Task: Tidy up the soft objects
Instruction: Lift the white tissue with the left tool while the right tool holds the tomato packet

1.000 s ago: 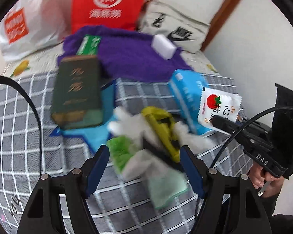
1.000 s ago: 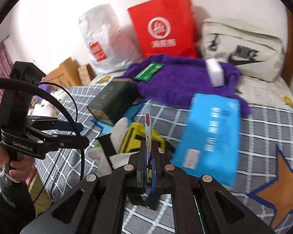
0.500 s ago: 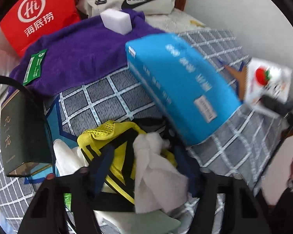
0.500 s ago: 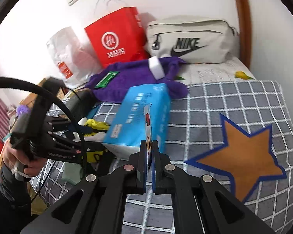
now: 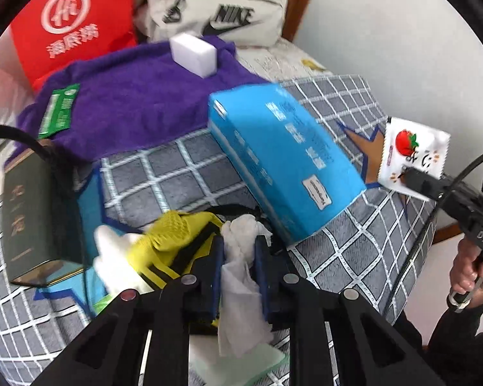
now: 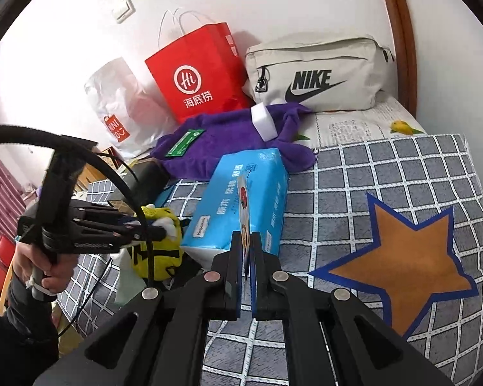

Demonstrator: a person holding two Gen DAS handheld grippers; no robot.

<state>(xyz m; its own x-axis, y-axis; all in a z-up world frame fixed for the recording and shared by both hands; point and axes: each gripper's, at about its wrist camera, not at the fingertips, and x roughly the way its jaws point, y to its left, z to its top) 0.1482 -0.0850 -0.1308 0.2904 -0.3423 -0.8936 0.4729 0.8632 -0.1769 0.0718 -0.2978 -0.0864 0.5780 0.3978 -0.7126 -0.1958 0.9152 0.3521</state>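
My left gripper (image 5: 240, 247) is shut on a crumpled white tissue (image 5: 241, 276) in the pile beside a yellow mesh item (image 5: 174, 234) and a white glove (image 5: 112, 251). My right gripper (image 6: 247, 241) is shut on a thin white sachet with a tomato picture (image 6: 243, 206), held edge-on above the checked blanket; the sachet also shows in the left wrist view (image 5: 412, 157). A blue tissue pack (image 5: 283, 160) lies between the two grippers. A purple towel (image 5: 135, 96) lies behind it with a white sponge block (image 5: 193, 53) and a green packet (image 5: 59, 109) on it.
A dark green tin box (image 5: 32, 212) stands left of the pile. A red paper bag (image 6: 196, 74), a white plastic bag (image 6: 119, 96) and a beige Nike pouch (image 6: 315, 74) line the wall. A brown star (image 6: 399, 263) marks the blanket on the right.
My left gripper has moved into the pile and shut on the white tissue. My right gripper has carried the sachet rightward, past the blue tissue pack.
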